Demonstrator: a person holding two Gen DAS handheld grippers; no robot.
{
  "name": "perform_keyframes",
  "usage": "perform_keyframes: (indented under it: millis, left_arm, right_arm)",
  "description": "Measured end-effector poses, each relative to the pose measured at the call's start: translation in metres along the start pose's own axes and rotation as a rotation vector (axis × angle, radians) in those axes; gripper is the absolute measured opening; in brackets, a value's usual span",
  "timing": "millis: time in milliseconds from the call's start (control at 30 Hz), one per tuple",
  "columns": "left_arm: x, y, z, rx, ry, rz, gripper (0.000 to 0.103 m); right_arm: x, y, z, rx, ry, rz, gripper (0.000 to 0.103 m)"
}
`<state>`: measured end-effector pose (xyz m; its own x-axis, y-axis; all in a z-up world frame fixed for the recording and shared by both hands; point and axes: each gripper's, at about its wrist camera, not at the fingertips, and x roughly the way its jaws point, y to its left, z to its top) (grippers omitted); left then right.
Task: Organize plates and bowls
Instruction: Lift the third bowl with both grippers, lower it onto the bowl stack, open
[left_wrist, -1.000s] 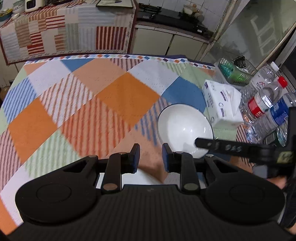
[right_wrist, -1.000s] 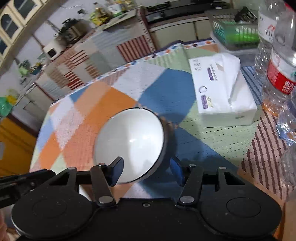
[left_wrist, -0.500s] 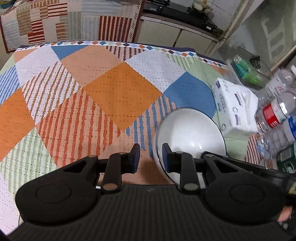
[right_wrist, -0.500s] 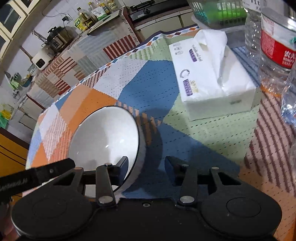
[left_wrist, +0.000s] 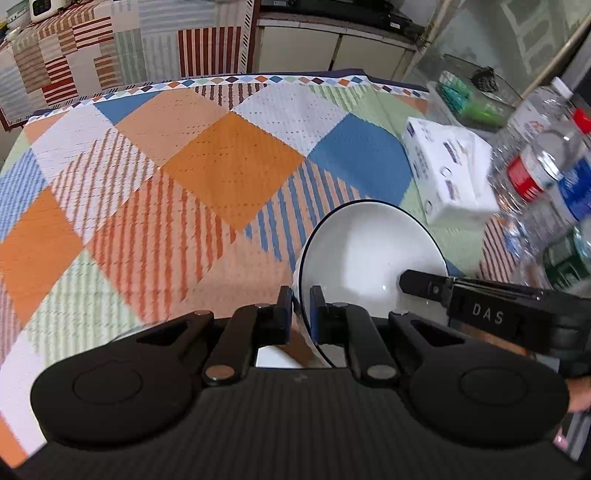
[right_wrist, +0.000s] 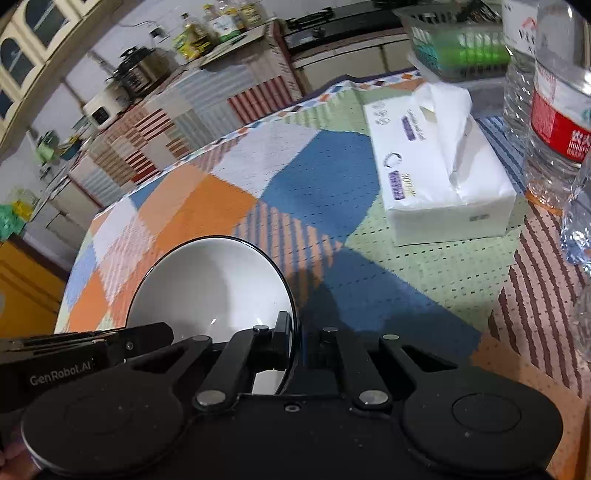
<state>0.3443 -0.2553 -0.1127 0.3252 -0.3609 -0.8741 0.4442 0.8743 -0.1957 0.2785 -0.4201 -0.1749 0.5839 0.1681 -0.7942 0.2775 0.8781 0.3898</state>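
A white bowl with a dark rim (left_wrist: 364, 251) is held tilted above the patchwork tablecloth (left_wrist: 192, 173). My left gripper (left_wrist: 297, 314) is shut on the bowl's left rim. My right gripper (right_wrist: 299, 332) is shut on the opposite rim, and the same bowl (right_wrist: 210, 284) shows in the right wrist view. The right gripper's finger reaches into the left wrist view over the bowl's right side. A white edge below the left fingers is partly hidden; I cannot tell what it is.
A white tissue pack (left_wrist: 447, 170) lies to the right of the bowl, also in the right wrist view (right_wrist: 439, 170). Several water bottles (left_wrist: 543, 166) stand at the right edge. A green basket (right_wrist: 461, 48) sits behind them. Counters line the far wall.
Both grippers have closed on the bowl's rim from opposite sides. The bowl has tipped up from lying on the cloth and now sits between the fingers.
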Motion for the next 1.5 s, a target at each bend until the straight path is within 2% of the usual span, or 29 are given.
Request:
perform_keyframes:
  millis: [133,333,500,633,867,1033,1500]
  left_arm:
    - [-0.035,0.002,-0.013,0.028,0.018,0.002,0.009]
    - [-0.088,-0.007,-0.041,0.127,0.008,0.072,0.009]
    - [-0.116,0.013,-0.057,0.004,0.123,0.024,0.008]
    - [-0.143,0.011,-0.079,0.022,0.125,0.053,0.008]
    - [-0.187,0.025,-0.112,-0.045,0.15,0.009,0.009]
    - [-0.194,0.035,-0.137,-0.073,0.188,0.018,0.009]
    - [-0.168,0.064,-0.184,-0.151,0.317,0.019,0.008]
  right_arm:
    - [-0.023,0.01,-0.013,0.002,0.029,0.068,0.01]
    - [-0.058,0.034,-0.042,-0.038,0.04,0.138,0.011]
    - [-0.085,0.051,-0.064,-0.068,0.069,0.175,0.011]
    - [-0.108,0.068,-0.075,-0.103,0.072,0.205,0.013]
    - [-0.146,0.092,-0.096,-0.171,0.09,0.226,0.013]
    - [-0.156,0.105,-0.118,-0.225,0.111,0.239,0.013]
    - [-0.13,0.118,-0.17,-0.309,0.187,0.245,0.013]
